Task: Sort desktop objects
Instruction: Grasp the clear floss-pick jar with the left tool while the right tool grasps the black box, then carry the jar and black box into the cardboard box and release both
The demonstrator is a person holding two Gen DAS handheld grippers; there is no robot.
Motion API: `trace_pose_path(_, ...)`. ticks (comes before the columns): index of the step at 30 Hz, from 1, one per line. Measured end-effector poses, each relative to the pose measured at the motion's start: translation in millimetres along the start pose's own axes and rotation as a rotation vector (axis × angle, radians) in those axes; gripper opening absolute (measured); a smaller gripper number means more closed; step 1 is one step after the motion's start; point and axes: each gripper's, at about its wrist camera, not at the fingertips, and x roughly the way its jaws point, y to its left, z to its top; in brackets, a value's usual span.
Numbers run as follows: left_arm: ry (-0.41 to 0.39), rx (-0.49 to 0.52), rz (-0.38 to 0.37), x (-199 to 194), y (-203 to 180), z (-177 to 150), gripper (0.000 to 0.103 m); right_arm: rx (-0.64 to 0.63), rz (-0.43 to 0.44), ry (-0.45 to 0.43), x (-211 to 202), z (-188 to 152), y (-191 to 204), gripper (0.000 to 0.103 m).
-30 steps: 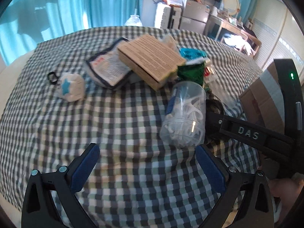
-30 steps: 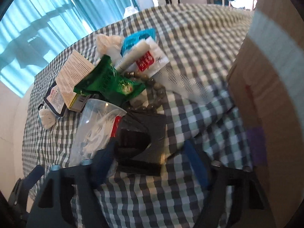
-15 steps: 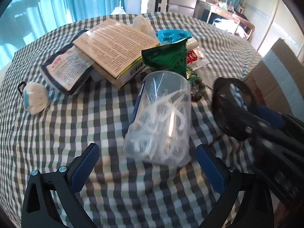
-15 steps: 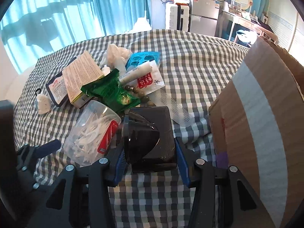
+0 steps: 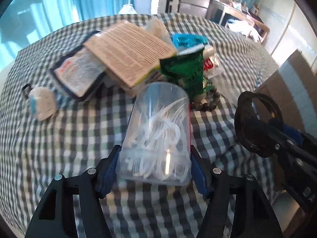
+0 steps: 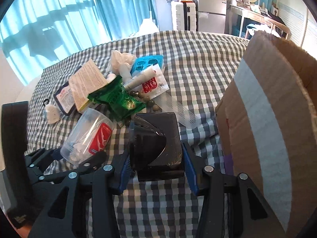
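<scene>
Left claw (image 5: 154, 170) is closing on the clear jar (image 5: 158, 130): I see its blue pads (image 5: 111, 170) flanking the jar's near end, right at the walls, though blur keeps me from telling whether they press yet. That jar lies on its side on the checked cloth (image 5: 69, 138), holding white picks, its far end pointing at the heap in the cloth's middle: green packet (image 5: 184, 71), bead string (image 5: 206, 103), printed box (image 5: 130, 53) and dark-edged pouch (image 5: 79, 73). A white charm (image 5: 42, 105) sits apart toward the cloth's left edge. My right claw (image 6: 156, 170) is clenched on the black box (image 6: 156, 144), pads against both its sides, the box just beside the jar. At the cloth's right edge stands a cardboard carton (image 6: 267, 123), near the black box.
</scene>
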Motion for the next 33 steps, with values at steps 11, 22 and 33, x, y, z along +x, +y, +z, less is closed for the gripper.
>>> trace_pose_path(11,-0.068,-0.092,-0.033,-82.6,26.4,-36.3,0.065,-0.035,0.059,-0.080,-62.5,-8.8,15.5,0.047)
trace_pose_path(22,-0.205,-0.092,-0.054,-157.3,10.9,-36.4,0.065,-0.076,0.104,-0.158,-130.2,-21.4,30.5,0.047)
trace_pose_path(33,-0.225,-0.039,-0.107,-205.4,-17.0,-25.7,0.065,-0.055,0.178,-0.218,-182.2,-12.9,16.3,0.047)
